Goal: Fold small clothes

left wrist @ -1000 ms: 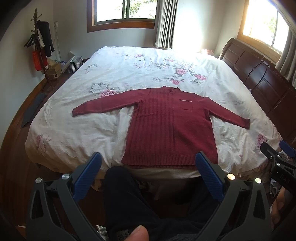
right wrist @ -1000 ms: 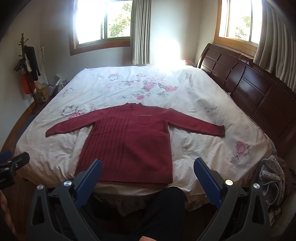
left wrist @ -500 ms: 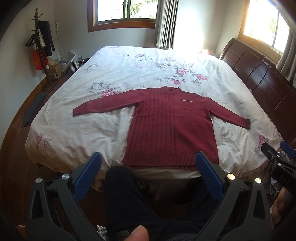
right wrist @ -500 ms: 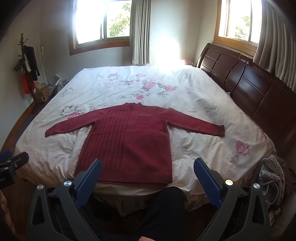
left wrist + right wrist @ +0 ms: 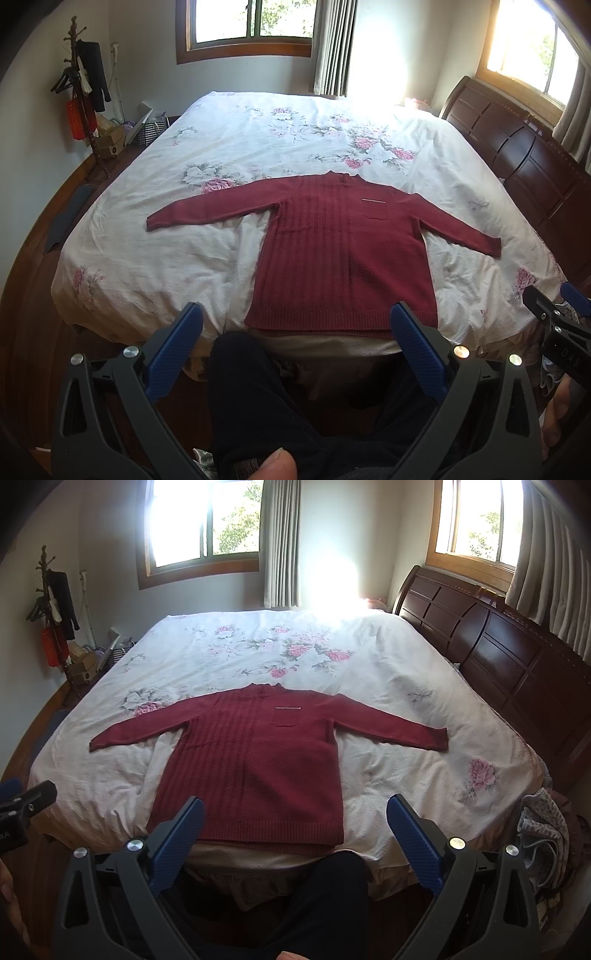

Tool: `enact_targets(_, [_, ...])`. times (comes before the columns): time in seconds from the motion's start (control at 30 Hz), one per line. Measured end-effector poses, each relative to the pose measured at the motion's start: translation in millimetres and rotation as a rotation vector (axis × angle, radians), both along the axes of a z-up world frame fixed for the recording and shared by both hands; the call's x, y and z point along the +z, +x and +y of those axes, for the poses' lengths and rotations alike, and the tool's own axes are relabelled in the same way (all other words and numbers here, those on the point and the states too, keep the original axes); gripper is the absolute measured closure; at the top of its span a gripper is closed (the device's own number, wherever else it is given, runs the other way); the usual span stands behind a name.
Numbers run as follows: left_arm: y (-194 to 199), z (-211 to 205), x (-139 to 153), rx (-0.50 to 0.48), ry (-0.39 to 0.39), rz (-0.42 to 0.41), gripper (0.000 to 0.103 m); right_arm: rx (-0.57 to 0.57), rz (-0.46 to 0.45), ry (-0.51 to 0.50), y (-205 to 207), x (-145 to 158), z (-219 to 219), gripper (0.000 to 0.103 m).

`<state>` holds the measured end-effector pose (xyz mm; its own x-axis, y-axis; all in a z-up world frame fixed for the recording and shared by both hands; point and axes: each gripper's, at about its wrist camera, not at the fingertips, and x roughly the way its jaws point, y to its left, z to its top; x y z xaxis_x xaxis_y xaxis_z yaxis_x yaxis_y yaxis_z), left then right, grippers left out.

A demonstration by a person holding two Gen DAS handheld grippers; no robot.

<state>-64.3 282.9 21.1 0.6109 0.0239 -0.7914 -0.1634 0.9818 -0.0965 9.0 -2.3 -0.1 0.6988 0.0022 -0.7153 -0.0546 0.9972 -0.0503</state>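
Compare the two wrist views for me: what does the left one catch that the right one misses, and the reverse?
Left wrist only: the dark ribbed floor mat left of the bed, and the right tool at its right edge.

Right wrist only: the grey patterned cloth heap by the bed's right corner, and the left tool at its left edge.

Both: the dark red knitted sweater spread flat, sleeves out, on the floral white bedspread, and each tool open and empty.

A dark red ribbed sweater lies on a white, pink-flowered bedspread.
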Motion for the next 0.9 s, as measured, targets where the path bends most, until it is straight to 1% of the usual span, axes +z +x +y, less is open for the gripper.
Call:
enact_targets(0.77, [-0.1,-2.1,0.4,0.001,0.002,0.001,0.003,-0.001,0.002,-0.001,-0.8,-0.5,-3.7,0.004])
enact_targets(0.9, [1.9,6.8,-1.1,0.005,0.001,0.003,0.003,-0.002,0.002,-0.001,-0.1,-1.1,-4.2,0.004])
